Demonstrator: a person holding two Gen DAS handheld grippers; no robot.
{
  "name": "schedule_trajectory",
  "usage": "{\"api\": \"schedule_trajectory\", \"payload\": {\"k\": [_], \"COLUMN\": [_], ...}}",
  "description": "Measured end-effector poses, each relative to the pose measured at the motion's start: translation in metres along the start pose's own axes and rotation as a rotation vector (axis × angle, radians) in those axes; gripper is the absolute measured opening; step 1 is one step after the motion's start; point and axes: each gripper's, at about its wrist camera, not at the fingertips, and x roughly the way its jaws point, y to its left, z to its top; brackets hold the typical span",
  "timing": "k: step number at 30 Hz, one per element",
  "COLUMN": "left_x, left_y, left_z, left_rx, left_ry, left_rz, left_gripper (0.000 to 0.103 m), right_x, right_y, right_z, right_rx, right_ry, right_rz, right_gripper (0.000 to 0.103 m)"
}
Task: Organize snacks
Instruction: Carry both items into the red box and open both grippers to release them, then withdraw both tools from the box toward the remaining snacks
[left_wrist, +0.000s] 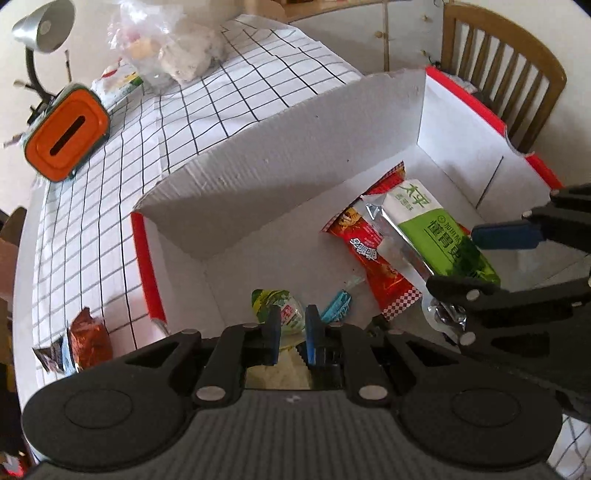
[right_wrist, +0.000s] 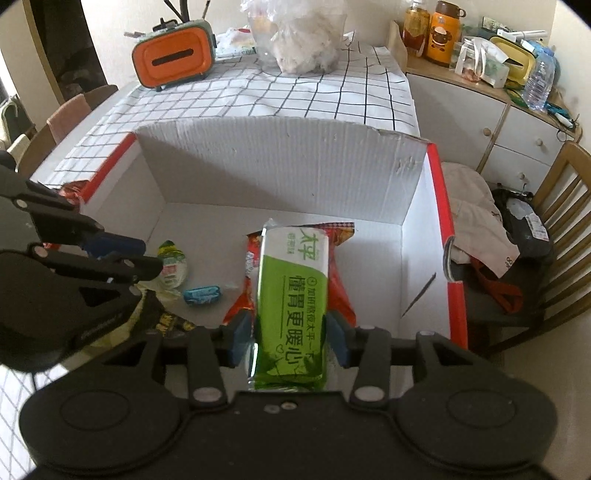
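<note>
Item: green-and-white foil cracker packet (right_wrist: 291, 302), lying centre frame in the red-edged white cardboard box (right_wrist: 280, 162) atop a red wrapper. Right tool (right_wrist: 290, 338) straddling it, pads seemingly parted; left tool (left_wrist: 291, 332) closed, empty. Judged step: depositing. Next: withdrawing, fetching remaining desk snacks.

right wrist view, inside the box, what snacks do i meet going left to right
green and white pouch → blue candy → green cracker pack, which lies on a red pack

Cracker pack (right_wrist: 291, 291) atop chip bag (right_wrist: 341, 291) in box (right_wrist: 280, 162); candy (right_wrist: 202, 294) left; tissue holder (right_wrist: 173, 59) behind, apparently on table (right_wrist: 295, 99).
</note>
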Motion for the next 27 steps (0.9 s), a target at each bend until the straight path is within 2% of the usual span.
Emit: {"api": "schedule_trajectory", "payload": {"k": [9, 13, 17, 19, 25, 27], "left_x": [-0.029, -0.048, -0.067, -0.076, -0.097, -0.102], "left_y": [0.018, 0.026, 0.034, 0.038, 0.053, 0.059], "left_z": [-0.017, -0.023, -0.029, -0.033, -0.048, -0.054], "left_rx": [-0.067, -0.094, -0.11, -0.115, -0.141, -0.149], "left_ry": [-0.061, -0.109, -0.155, -0.176, -0.215, -0.228], "left_rz": [-0.045, -0.056, -0.058, -0.058, -0.044, -0.043], "left_gripper": [0.024, 0.034, 0.055, 0.058, 0.069, 0.07], "right_x": [-0.032, -0.047, -0.062, -0.068, -0.086, -0.09], "right_y": [0.004, 0.008, 0.016, 0.02, 0.034, 0.04], "right_z": [0.0, 0.002, 0.003, 0.004, 0.006, 0.005], "right_rx": [0.026, 0.031, 0.02, 0.017, 0.015, 0.015], "right_ry": [-0.057, -0.089, -0.115, -0.128, -0.157, -0.162], "right_rz": [0.058, 0.076, 0.102, 0.112, 0.154, 0.168], "right_gripper": [0.059, 0.063, 0.065, 0.071, 0.08, 0.081]}}
